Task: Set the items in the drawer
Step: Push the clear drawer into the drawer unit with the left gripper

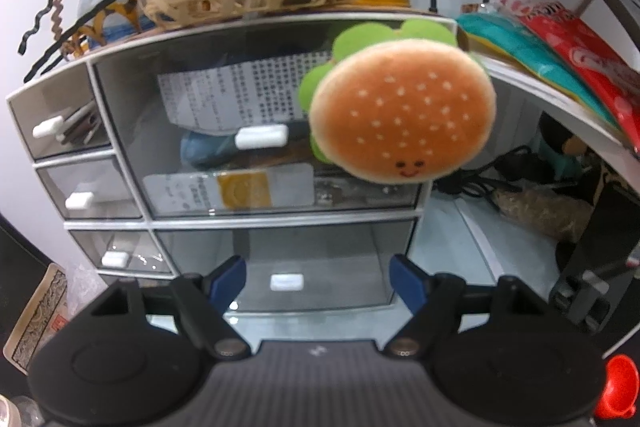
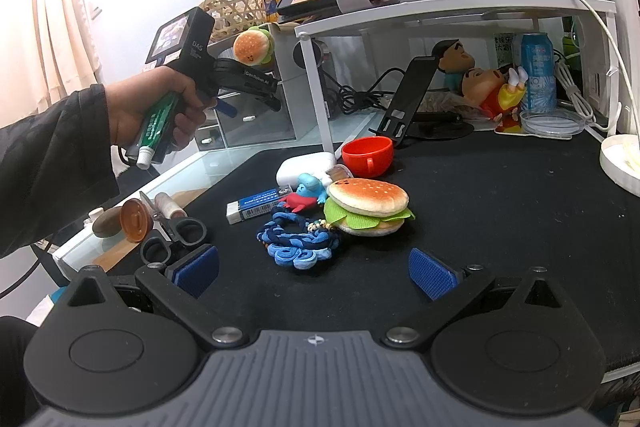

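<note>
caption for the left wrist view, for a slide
Open left gripper faces the closed bottom drawer of a clear organizer, a small burger plush hanging in front.

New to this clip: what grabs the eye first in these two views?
In the left wrist view, a small smiling plush burger hangs in front of the clear drawer unit, above the open left tool. In the right wrist view, a larger plush burger lies on the black mat beside a blue braided cord and a red cup, ahead of the open right tool.
</note>
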The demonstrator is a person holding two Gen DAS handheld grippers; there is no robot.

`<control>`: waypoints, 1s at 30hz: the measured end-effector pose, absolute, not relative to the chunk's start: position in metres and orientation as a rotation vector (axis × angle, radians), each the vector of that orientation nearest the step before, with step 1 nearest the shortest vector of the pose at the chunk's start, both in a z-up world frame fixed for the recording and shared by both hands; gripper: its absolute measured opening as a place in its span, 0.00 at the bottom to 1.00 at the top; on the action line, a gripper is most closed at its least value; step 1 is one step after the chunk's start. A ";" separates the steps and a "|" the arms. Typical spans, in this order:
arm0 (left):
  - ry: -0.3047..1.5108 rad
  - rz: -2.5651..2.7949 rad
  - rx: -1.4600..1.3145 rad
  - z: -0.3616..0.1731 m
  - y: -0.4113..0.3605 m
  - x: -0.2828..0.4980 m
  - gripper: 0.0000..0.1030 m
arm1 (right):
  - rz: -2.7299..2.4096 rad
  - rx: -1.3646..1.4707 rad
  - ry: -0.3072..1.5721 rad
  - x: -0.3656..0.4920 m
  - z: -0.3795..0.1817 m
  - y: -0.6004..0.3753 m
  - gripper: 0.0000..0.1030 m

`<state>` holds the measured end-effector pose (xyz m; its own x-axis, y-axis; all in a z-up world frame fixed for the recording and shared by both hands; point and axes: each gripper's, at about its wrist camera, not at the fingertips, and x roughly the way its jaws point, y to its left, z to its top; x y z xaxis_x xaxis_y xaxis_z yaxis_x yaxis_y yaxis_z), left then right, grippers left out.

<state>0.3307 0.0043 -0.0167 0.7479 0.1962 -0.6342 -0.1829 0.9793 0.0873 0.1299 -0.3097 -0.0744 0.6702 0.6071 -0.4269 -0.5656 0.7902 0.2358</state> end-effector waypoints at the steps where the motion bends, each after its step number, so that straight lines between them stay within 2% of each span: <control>1: 0.696 0.207 0.026 -0.017 0.004 0.330 0.78 | 0.661 0.086 0.512 0.130 -0.074 -0.310 1.00; 14: 0.722 0.166 0.061 -0.002 0.006 0.302 0.78 | 0.656 0.081 0.504 0.129 -0.074 -0.309 1.00; 30: 0.628 0.076 0.069 0.055 0.009 0.211 0.78 | 0.642 0.058 0.471 0.119 -0.064 -0.309 1.00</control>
